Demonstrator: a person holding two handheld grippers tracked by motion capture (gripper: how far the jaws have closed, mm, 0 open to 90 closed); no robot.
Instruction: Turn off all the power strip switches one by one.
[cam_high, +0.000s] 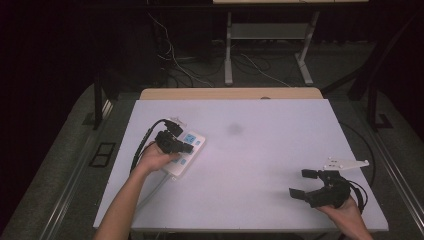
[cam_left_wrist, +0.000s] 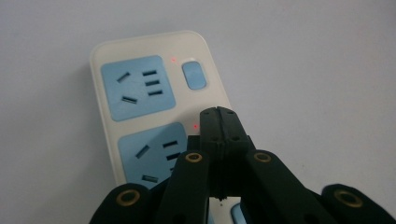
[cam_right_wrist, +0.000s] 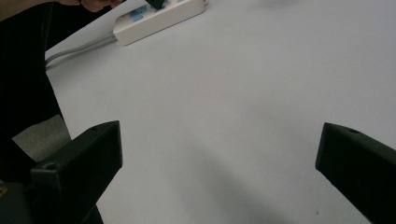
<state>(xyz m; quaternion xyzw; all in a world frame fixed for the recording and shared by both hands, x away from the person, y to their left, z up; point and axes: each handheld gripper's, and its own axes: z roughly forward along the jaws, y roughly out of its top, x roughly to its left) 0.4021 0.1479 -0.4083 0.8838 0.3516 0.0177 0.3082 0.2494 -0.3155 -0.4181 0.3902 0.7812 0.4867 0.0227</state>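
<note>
left gripper view: left gripper (cam_left_wrist: 219, 112) jaws closed over power strip (cam_left_wrist: 140, 88), red lights lit.

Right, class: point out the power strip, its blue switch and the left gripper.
power strip (cam_left_wrist: 105, 49), left gripper view, on its white top edge.
blue switch (cam_left_wrist: 194, 75), left gripper view, on its middle.
left gripper (cam_left_wrist: 219, 122), left gripper view, at its closed tips.

A pale lavender-white table (cam_high: 280, 150) with a light wooden strip (cam_high: 230, 93) along its far edge carries a faint grey smudge (cam_high: 234, 129) near its middle. Beyond it, white cables (cam_high: 172, 60) lie tangled on the dark floor beside the grey metal legs (cam_high: 228, 50) of another desk.
</note>
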